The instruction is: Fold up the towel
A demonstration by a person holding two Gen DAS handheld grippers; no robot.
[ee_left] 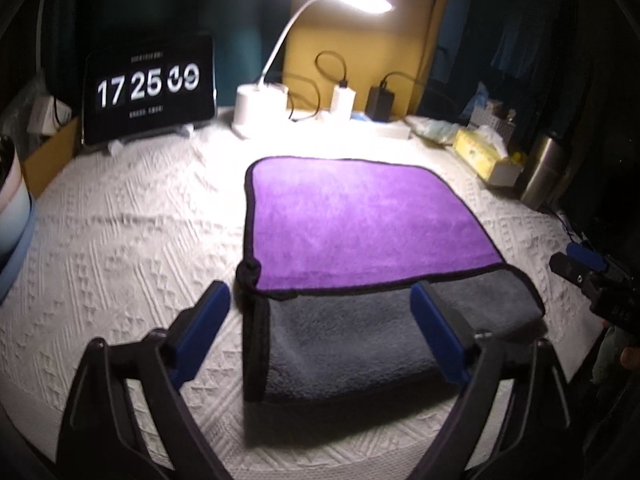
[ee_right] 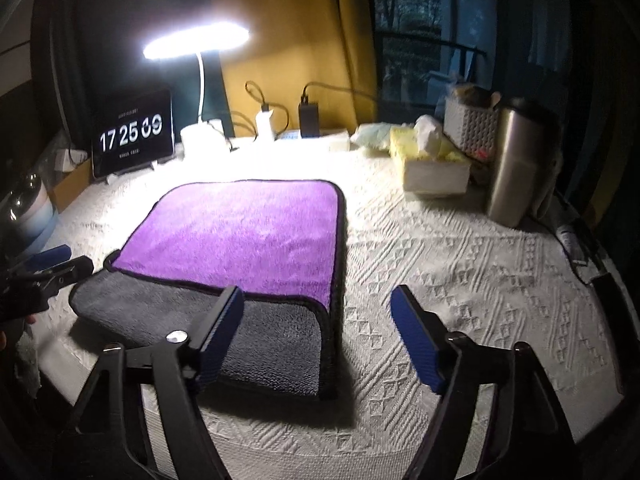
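Note:
A towel, purple on one face and grey on the other, lies on the white textured table cover. A purple layer is folded over and stops short of the near edge, leaving a grey strip bare in front. It also shows in the right wrist view. My left gripper is open and empty above the towel's near left corner. My right gripper is open and empty above the near right corner. Each gripper shows at the edge of the other's view.
Along the back stand a clock display, a lit desk lamp, chargers with cables, a tissue box, a white basket and a steel flask. A pale round container stands at the far left.

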